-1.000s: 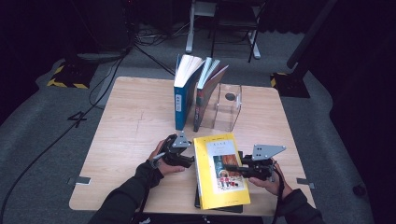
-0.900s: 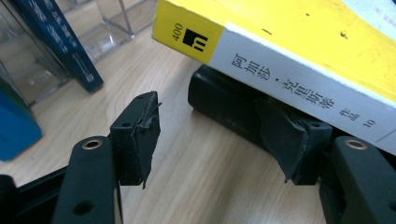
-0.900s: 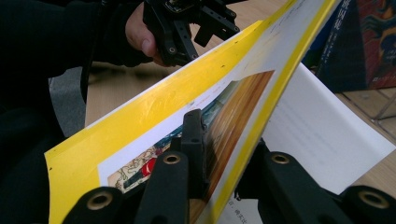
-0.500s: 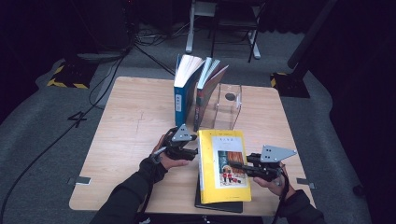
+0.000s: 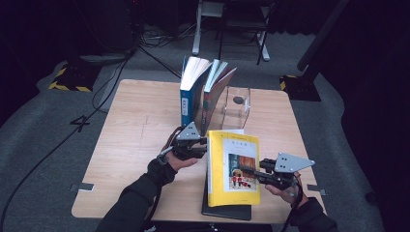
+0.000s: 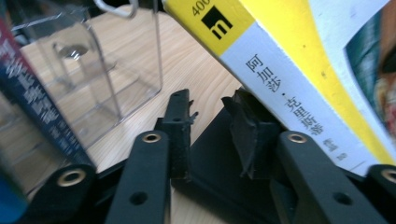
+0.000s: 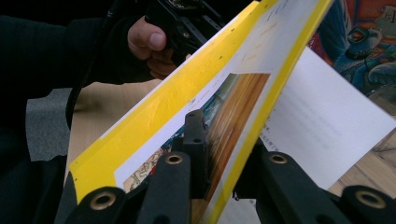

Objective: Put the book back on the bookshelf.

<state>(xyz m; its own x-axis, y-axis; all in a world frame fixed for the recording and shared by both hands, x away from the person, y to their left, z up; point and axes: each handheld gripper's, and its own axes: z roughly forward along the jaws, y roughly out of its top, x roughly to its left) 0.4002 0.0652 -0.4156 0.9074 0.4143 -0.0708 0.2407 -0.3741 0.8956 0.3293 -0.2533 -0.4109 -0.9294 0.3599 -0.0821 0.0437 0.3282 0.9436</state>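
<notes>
Above the near edge of the table point(image 5: 125, 145), I hold one yellow book point(image 5: 233, 166) lifted off a black book point(image 5: 227, 211), its long axis running from me toward the far side. My right gripper point(image 5: 249, 172) is clamped on its right edge. My left gripper point(image 5: 203, 150) sits at the spine (jaws have just been closing, a gap remains, nothing pinched between them). Beyond stand two upright books point(image 5: 203, 94) and one clear stand point(image 5: 237, 106).

The yellow book point(image 5: 233, 166) has risen off the black book point(image 5: 227, 210) beneath. The left hand-held gripper point(image 5: 199, 149) climbed at its spine, jaws closing, nothing gripped between them.
</notes>
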